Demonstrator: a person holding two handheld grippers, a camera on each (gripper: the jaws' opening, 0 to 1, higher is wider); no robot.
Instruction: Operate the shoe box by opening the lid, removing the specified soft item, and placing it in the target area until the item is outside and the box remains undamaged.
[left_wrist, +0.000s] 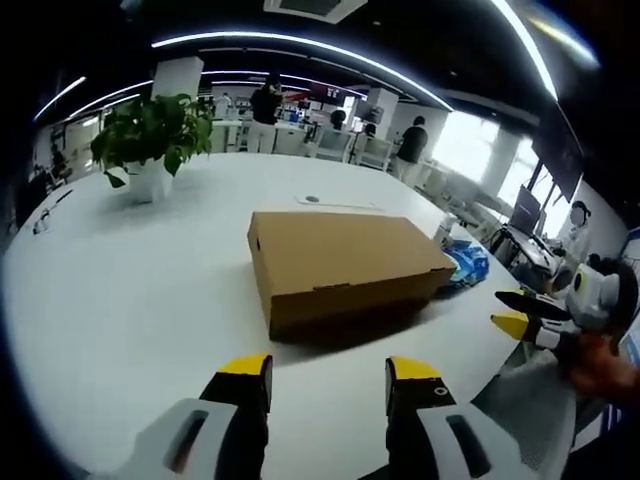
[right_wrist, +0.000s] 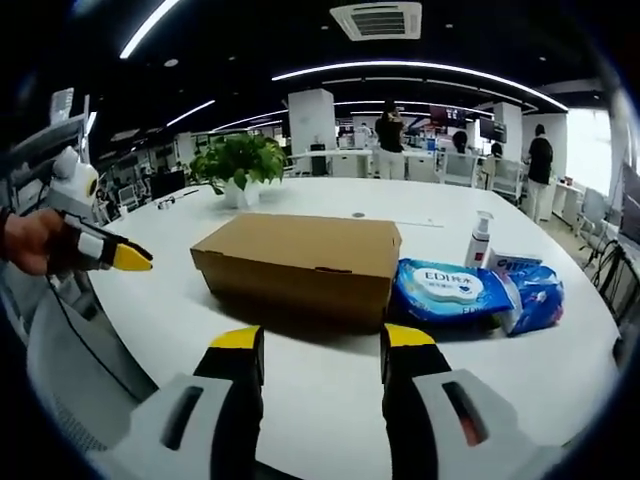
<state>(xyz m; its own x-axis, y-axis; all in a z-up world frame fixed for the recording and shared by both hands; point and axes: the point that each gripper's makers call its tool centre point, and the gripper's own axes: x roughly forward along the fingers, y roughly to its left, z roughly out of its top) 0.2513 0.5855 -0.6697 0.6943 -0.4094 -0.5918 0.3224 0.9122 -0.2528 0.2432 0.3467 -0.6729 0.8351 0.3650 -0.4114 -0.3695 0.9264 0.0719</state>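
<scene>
A brown cardboard shoe box lies shut on the white table, its lid flat. My left gripper hovers open just in front of the box's near side, nothing between its yellow-tipped jaws. At the right edge of that view the right gripper shows, held by a hand. In the right gripper view the same box sits ahead of my open right gripper, and the left gripper comes in from the left, held in a hand.
Blue wet-wipe packs and another blue pack lie to the right of the box, with a pump bottle behind them. A potted plant stands at the far left of the table. People stand in the background.
</scene>
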